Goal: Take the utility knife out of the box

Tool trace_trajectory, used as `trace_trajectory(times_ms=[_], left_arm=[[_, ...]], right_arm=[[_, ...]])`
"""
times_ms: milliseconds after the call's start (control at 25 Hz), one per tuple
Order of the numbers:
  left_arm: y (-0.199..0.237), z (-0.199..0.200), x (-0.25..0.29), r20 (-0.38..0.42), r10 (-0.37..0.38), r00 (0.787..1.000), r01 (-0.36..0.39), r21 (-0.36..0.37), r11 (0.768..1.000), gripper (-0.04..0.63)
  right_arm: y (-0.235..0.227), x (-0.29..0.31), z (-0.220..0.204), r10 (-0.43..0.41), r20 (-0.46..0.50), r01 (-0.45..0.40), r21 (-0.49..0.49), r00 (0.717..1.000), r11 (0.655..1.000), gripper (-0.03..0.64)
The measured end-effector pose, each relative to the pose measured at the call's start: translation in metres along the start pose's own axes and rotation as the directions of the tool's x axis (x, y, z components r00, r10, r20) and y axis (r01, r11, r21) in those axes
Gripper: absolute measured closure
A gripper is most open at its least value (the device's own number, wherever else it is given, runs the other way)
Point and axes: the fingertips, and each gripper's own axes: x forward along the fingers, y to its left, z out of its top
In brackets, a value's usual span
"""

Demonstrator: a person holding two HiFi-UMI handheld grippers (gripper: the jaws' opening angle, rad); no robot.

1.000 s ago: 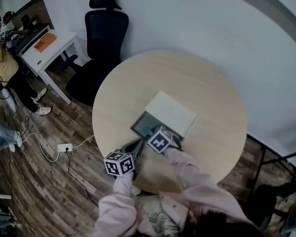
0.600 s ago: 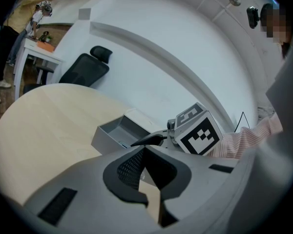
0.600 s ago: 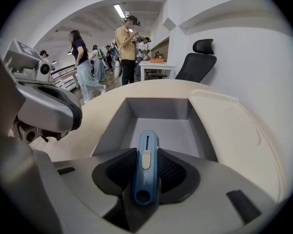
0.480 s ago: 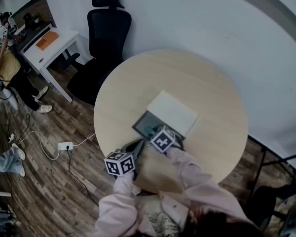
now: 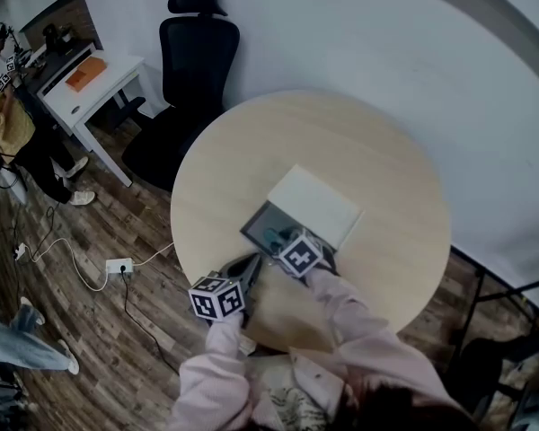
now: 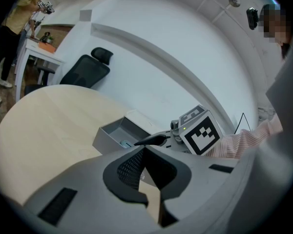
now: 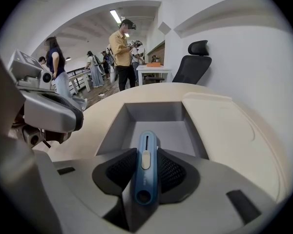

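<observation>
The right gripper has just been closing its jaws and now pinches the slim blue plastic utility knife inside the open grey box. The knife's long axis runs near-to-far between the jaws. The left gripper is pressed together, empty.

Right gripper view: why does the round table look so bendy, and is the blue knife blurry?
Right gripper view: the wide-angle lens bends the table edge and darkens the corners; the utility knife is sharp, the people far behind softer. Head view: dimmer, its wall line curved too.
</observation>
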Motion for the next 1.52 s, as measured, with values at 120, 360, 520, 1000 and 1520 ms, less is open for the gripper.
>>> trace_trajectory(times_ms=[120, 360, 520, 1000, 1520], left_arm=[[-0.001, 0.002, 0.0, 0.008, -0.003, 1.0, 0.003, 0.001, 1.0, 0.595], [-0.006, 0.009, 0.003, 0.017, -0.017, 1.0, 0.016, 0.016, 1.0, 0.595], [-0.007, 0.011, 0.001, 0.018, -0.024, 1.0, 0.024, 0.025, 0.999, 0.595], [-0.021, 0.014, 0.0, 0.019, -0.054, 0.998, 0.053, 0.067, 0.996, 0.595], [-0.032, 0.029, -0.012, 0.064, -0.073, 0.995, 0.065, 0.116, 0.991, 0.595]], right_arm=[[0.0, -0.006, 0.006, 0.006, 0.039, -0.007, 0.022, 0.999, 1.0, 0.483], [-0.001, -0.02, 0.018, 0.004, 0.115, -0.011, 0.061, 0.993, 0.998, 0.483], [-0.013, -0.021, 0.009, -0.038, 0.129, 0.025, 0.099, 0.991, 0.995, 0.483], [-0.006, -0.056, 0.022, 0.002, 0.313, -0.079, 0.231, 0.95, 0.97, 0.483], [0.004, -0.091, 0.03, 0.005, 0.479, -0.157, 0.277, 0.878, 0.948, 0.483]])
